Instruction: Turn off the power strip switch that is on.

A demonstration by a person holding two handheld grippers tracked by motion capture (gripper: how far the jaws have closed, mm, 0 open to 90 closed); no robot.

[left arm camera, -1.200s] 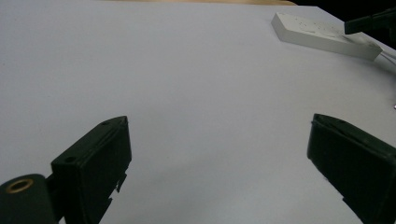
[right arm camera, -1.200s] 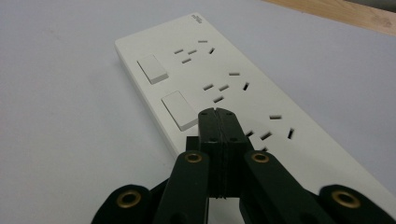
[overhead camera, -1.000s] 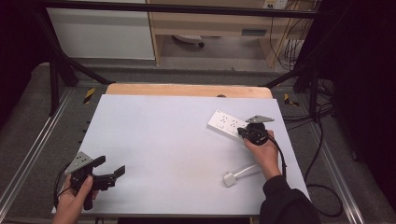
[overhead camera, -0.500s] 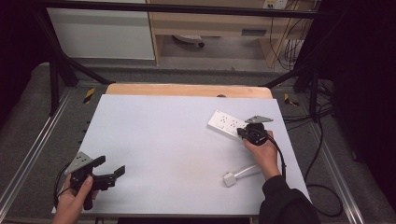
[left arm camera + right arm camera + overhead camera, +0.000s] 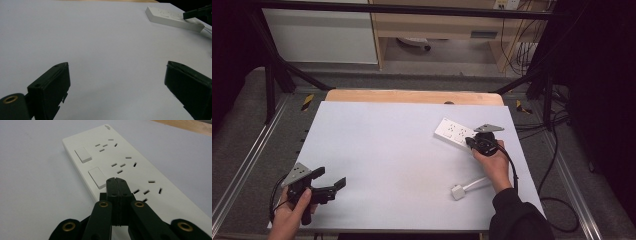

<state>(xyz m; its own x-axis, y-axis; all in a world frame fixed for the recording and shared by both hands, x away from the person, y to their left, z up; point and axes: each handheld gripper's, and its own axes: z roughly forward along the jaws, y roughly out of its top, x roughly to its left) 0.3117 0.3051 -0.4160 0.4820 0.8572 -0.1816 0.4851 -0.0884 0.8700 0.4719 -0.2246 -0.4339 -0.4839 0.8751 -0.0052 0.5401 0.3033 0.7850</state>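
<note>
You had your right gripper [image 5: 116, 180] clenched tight with nothing between its jaws, the joined tips resting over the white plastic power strip [image 5: 455, 133] at the near end of its row of rocker switches. That strip lay on the right side of the pale grey table mat [image 5: 387, 150], slightly toward the far edge, at an angle. By the look of it, the step in hand was pressing a switch with the closed tips: they sat just at the corner of the nearer white rocker switch [image 5: 98, 177], though I could not tell whether they actually touched it.

Your left gripper [image 5: 327, 185] stood released, its jaws wide apart and holding nothing, near the front left corner of the mat, well apart from the strip.

The next move would probably call for a short, steady push downward onto the switch, keeping the jaws shut so the tips act as one finger, and watching that the strip does not slide on the smooth mat.

Counted: one power strip; two rocker switches showing in the right gripper view, the farther white rocker switch [image 5: 83, 155] untouched; three clusters of socket slots; one white plug [image 5: 457, 192] on its cord, lying near your right forearm; two grippers.
</note>
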